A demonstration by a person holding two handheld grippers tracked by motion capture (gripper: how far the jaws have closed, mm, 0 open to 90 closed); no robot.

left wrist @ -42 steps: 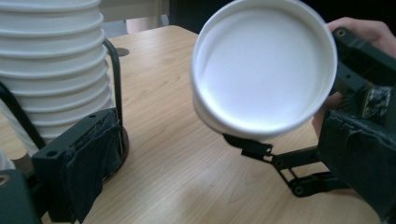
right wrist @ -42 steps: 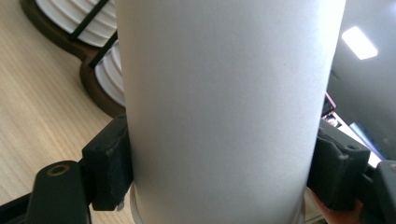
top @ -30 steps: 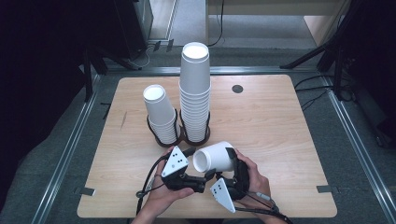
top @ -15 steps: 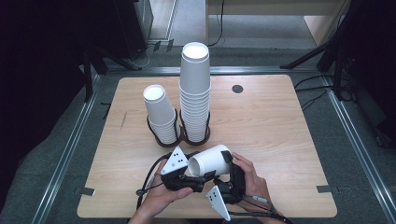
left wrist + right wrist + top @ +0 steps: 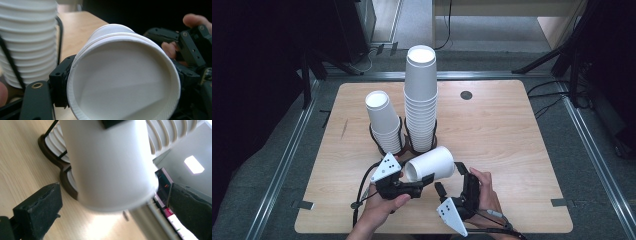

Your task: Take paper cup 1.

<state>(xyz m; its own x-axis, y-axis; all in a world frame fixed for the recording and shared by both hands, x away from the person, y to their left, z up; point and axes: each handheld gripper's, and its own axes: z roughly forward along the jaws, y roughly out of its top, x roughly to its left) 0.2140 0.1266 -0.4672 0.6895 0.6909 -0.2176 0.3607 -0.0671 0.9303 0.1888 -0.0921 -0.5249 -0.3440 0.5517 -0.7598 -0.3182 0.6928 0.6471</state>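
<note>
Left claw (image 5: 424, 181) has just closed, clamping the cup's (image 5: 430, 163) rim. Right claw (image 5: 451, 184), at the cup's 5 o'clock, has just opened, jaws clear of it.

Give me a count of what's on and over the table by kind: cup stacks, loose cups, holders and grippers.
Stacks of white cups: 2, a tall stack and a short stack
Loose white cup: 1, lying sideways, clamped by the left gripper
Black wire holders: 2, one around each stack
Grippers: 2, counting the right gripper, jaws open
Total: 7
</note>
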